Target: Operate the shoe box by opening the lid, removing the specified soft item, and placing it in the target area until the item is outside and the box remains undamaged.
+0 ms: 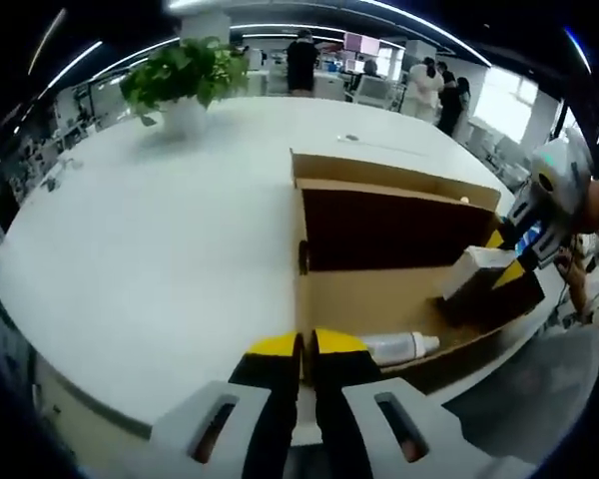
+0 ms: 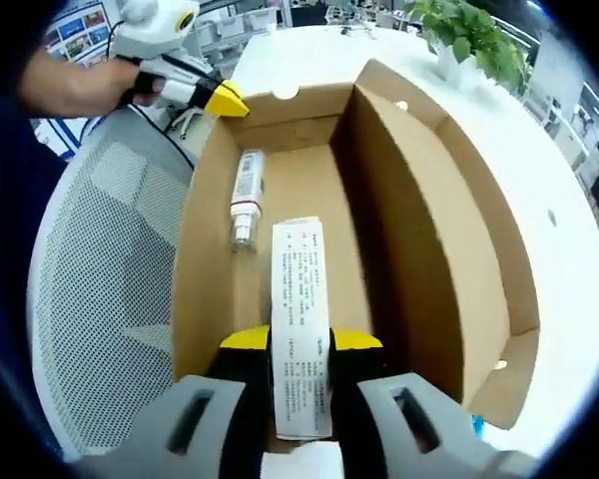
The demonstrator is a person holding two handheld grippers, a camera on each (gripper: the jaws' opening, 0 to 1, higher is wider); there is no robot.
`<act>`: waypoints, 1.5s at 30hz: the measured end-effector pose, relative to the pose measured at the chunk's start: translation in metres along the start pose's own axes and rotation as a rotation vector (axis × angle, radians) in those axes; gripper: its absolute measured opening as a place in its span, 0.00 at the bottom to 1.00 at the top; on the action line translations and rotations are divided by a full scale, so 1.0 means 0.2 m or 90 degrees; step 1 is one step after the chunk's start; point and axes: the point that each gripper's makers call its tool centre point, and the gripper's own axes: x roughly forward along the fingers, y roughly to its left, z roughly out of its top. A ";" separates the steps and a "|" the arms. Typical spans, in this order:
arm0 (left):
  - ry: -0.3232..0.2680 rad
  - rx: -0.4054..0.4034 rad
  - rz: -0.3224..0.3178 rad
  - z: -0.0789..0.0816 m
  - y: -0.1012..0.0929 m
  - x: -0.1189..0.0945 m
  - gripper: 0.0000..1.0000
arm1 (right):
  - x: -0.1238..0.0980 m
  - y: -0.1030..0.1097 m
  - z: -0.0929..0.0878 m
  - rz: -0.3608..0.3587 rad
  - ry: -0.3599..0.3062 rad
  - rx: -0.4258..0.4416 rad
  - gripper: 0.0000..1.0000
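Observation:
A brown cardboard shoe box (image 1: 379, 289) stands open on the white table, its lid (image 2: 449, 230) tipped up along one long side. My left gripper (image 1: 306, 344) is shut on the rim of the box's end wall; from the right gripper view it (image 2: 225, 100) sits at the box's far corner, held by a hand. My right gripper (image 2: 299, 339) is shut on a long white packet (image 2: 301, 299) with printed text, held over the inside of the box. The same packet (image 1: 479, 264) shows in the right gripper (image 1: 514, 254) in the left gripper view. A white bottle (image 2: 245, 200) lies on the box floor.
The white table (image 1: 160, 249) stretches wide beyond the box, with a potted plant (image 1: 185, 75) at its far end. A grey mesh chair (image 2: 100, 279) stands against the box's outer side. Several people (image 1: 434, 90) stand far behind.

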 end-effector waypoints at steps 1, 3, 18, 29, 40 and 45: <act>0.000 -0.002 -0.001 0.00 0.00 0.00 0.01 | -0.02 -0.01 0.01 -0.006 -0.005 0.001 0.18; -0.001 -0.002 0.000 0.00 0.00 0.00 0.01 | -0.05 -0.02 0.03 -0.014 -0.017 0.003 0.18; -0.006 -0.021 -0.004 0.00 0.00 0.00 0.01 | -0.38 -0.06 0.13 -0.047 -0.062 -0.010 0.18; -0.006 -0.026 -0.007 0.00 0.00 0.00 0.01 | -0.53 -0.10 -0.03 -0.063 0.006 -0.045 0.18; -0.007 -0.027 -0.009 -0.01 0.00 0.00 0.01 | -0.64 -0.18 -0.21 -0.064 0.058 -0.049 0.18; -0.006 -0.027 -0.009 -0.01 0.00 0.00 0.01 | -0.69 -0.21 -0.32 -0.061 0.088 -0.061 0.18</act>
